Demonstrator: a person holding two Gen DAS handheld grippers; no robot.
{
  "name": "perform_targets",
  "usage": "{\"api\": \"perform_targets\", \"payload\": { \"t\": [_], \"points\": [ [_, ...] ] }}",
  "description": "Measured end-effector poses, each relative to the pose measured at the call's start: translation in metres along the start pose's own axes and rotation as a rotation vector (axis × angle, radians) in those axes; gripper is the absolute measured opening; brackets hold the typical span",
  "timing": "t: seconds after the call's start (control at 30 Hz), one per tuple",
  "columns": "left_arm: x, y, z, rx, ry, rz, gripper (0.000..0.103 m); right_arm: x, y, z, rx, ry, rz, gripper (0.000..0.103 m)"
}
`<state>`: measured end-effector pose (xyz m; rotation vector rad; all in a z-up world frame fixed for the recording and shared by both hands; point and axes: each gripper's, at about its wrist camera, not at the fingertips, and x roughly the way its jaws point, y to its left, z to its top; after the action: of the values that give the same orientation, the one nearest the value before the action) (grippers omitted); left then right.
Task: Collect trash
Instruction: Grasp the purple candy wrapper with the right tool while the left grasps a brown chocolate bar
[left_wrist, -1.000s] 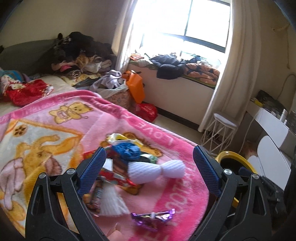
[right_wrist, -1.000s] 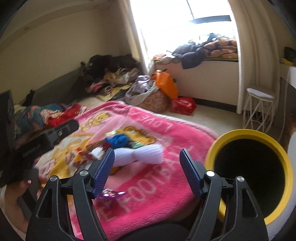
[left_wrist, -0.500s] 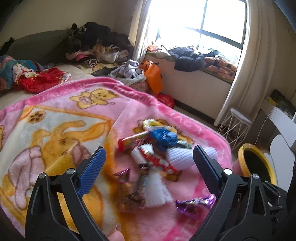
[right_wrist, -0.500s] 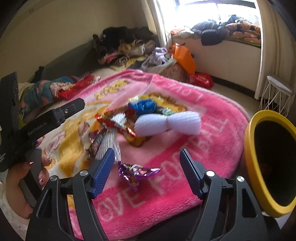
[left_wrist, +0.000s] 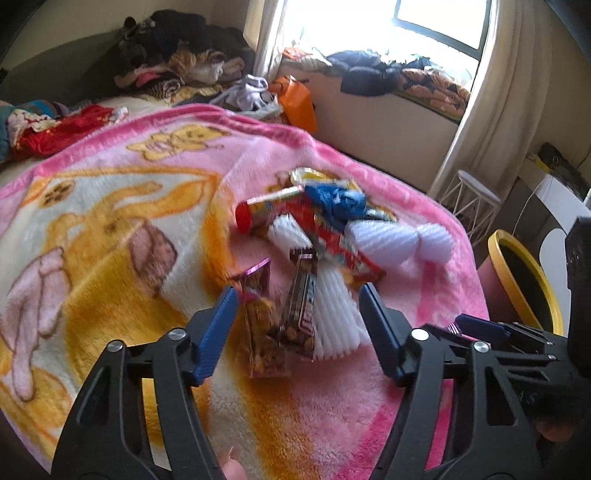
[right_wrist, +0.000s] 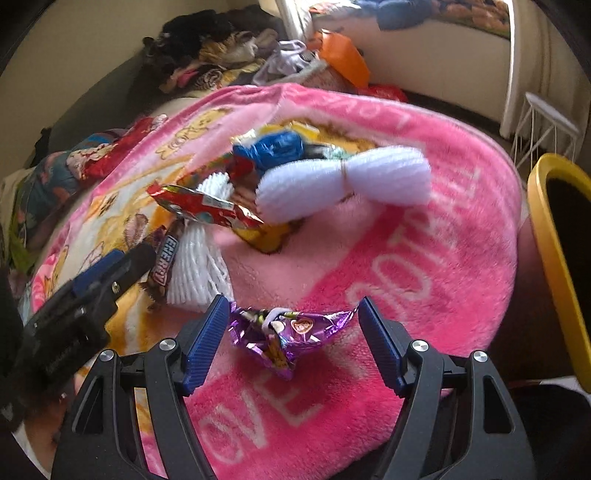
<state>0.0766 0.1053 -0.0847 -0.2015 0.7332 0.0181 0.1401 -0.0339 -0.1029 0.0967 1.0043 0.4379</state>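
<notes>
**A:** Left wrist view first. The left gripper (left_wrist: 297, 314) sits low in the centre of the frame, jaws closing, and between them lie a snack packet (left_wrist: 263, 325) and a brown bar wrapper (left_wrist: 301, 314). The blue pads are not pressing on either one; there is a gap on both sides.

**B:** And just right of that bar wrapper, a white foam net (left_wrist: 336, 314) fans out toward the right-hand pad.

**A:** Above, in mid-frame, is the rest of the heap: a red wrapper (left_wrist: 332, 240), a blue crumpled bag (left_wrist: 340, 203) and a white foam sleeve (left_wrist: 399, 240) pinched in its middle, all on the pink blanket (left_wrist: 110, 221).

**B:** At the right edge, the yellow-rimmed bin (left_wrist: 532, 284), beside the blanket's edge.

**A:** Now the right wrist view. The right gripper (right_wrist: 290, 332) has its jaws standing apart, and a purple foil wrapper (right_wrist: 284, 332) lies on the blanket right between them, lower centre of the frame.

**B:** Its crinkled ends come near both pads, but I can't tell whether they touch. Nothing is clamped.

**A:** The other gripper shows at the lower left of this frame, over the bar wrapper, and the bin rim is at the far right.
</notes>
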Motion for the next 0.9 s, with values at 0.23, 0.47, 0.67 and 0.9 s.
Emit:
{"api": "perform_targets", "payload": {
  "t": [0.23,0.47,0.67,0.9],
  "points": [
    [0.016,0.001,-0.01,-0.02,0.05,-0.015,0.038,0.016,-0.006,-0.005,0.059,0.069,0.018,0.052],
    [0.017,-0.006,-0.007,0.003,0.046,-0.023,0.023,0.009,-0.011,-0.007,0.072,0.047,0.062,0.047],
    [0.01,-0.005,-0.002,-0.005,0.028,-0.035,0.022,-0.002,-0.012,-0.005,0.061,0.009,0.093,0.044],
    [-0.005,-0.005,0.01,-0.023,-0.01,-0.064,0.021,-0.022,-0.007,-0.003,0.016,-0.058,0.115,0.044]
  ]
}}
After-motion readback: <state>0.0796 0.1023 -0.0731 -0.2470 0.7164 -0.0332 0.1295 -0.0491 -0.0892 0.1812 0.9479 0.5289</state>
